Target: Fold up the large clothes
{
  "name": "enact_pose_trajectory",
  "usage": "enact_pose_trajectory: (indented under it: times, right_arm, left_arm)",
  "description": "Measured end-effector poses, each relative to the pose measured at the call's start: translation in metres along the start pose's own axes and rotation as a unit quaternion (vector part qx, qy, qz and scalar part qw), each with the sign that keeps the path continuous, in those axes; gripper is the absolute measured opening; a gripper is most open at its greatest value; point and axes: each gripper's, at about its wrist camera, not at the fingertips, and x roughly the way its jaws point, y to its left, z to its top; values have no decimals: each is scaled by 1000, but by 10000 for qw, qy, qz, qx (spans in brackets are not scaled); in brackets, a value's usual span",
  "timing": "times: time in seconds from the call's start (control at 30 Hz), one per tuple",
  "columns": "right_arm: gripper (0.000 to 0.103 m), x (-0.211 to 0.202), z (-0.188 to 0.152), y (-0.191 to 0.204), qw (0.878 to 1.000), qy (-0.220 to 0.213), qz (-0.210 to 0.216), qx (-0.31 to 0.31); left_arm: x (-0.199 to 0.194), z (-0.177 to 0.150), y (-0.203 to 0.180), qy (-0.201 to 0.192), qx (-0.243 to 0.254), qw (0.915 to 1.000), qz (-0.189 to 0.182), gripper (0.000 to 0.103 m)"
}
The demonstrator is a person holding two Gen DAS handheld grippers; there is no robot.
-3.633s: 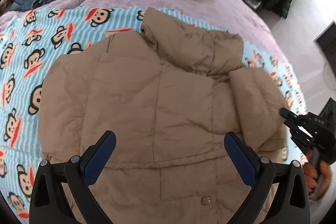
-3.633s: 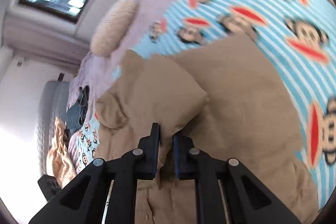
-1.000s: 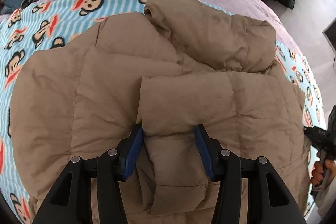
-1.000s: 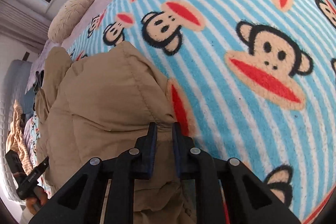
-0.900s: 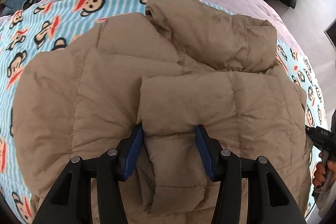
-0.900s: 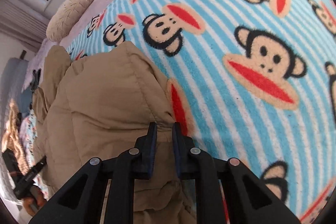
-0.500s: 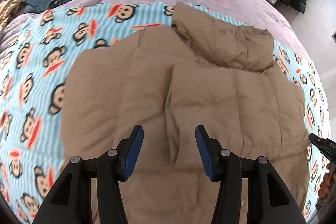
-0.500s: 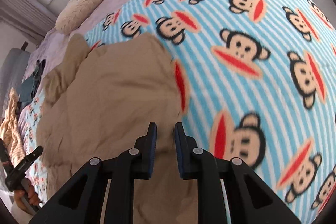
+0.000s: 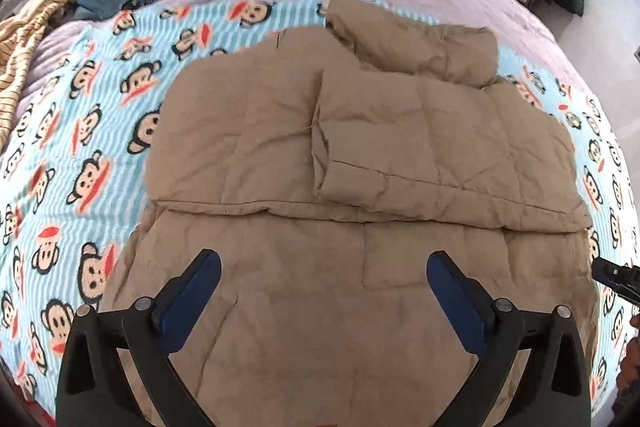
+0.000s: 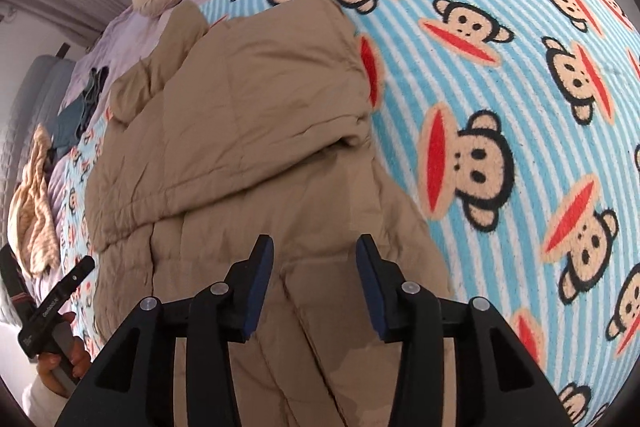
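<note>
Jacket (image 9: pixel 360 155): tan, padded, flat on the monkey-print blanket (image 9: pixel 80 131), sleeves folded in, collar far, hem toward you. Your left gripper (image 9: pixel 324 291), jaws just spread wide and empty, hangs over the hem's middle; your right gripper (image 10: pixel 316 279), also just opening and empty, over its right edge.
</note>
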Motion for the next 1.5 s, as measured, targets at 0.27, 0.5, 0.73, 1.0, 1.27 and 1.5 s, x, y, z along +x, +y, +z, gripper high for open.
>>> enact_pose_trajectory:
  times: [0.27,0.5,0.73,1.0,1.27,1.5]
  right_arm:
    - [59,-7,-9,5,9997,95,145,-171]
    - [80,-13,-25,18,9989,207,313,-278]
    - [88,-17,-51,28,9990,171,305,-278]
    - [91,-14,-101,35,9998,129,32,133]
    - [103,-33,-143,60,9987,-110,195,456]
    - [103,-46,-168,69,9976,-105,251,630]
  left_arm:
    - [-21,-29,5,77,-331,9991,242,103]
    - [-34,-60,24,175,-647,9968,427,103]
    - [-42,-85,44,345,-634,9963,467,103]
    - [-55,-116,82,444,-478,9969,433,103]
    - [-81,-149,138,544,-644,9947,592,103]
    - [-102,-175,162,663,-729,9939,492,103]
